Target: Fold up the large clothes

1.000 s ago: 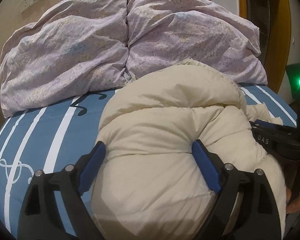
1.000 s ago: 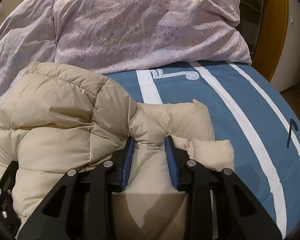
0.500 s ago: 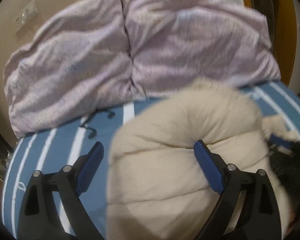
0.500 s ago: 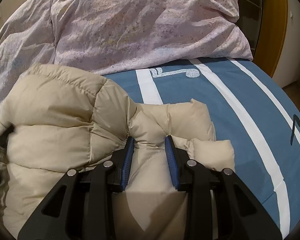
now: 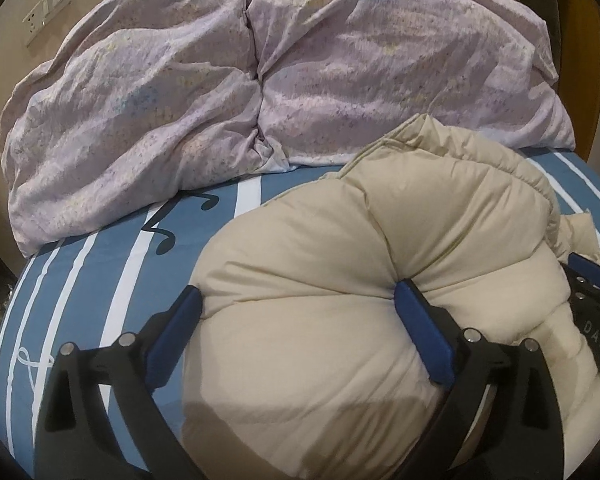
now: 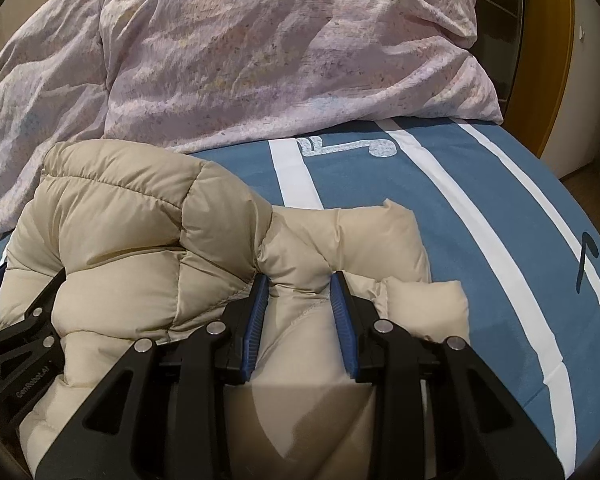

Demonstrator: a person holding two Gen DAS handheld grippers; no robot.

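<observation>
A bulky beige down jacket lies bunched on the bed, on a blue sheet with white stripes, just in front of a rumpled lilac duvet heaped along the far side.

In the left wrist view, the left gripper has its fingers spread very wide and opening, straddling a puffy fold of the jacket. The right pad dents the fabric and the left one lies against the fold's edge, but whether they press enough to grip is hard to tell. The jacket's near part is cut off by the frame's lower edge and by the gripper's black frame.

In the right wrist view, the right gripper pinches a narrow ridge of jacket between its blue pads, the fabric puckering at the tips. Below the pinch the jacket falls into shadow. The left gripper's black frame intrudes at that view's lower left edge, partly out of picture. A wall outlet plate shows dimly at the upper left of the left view.
</observation>
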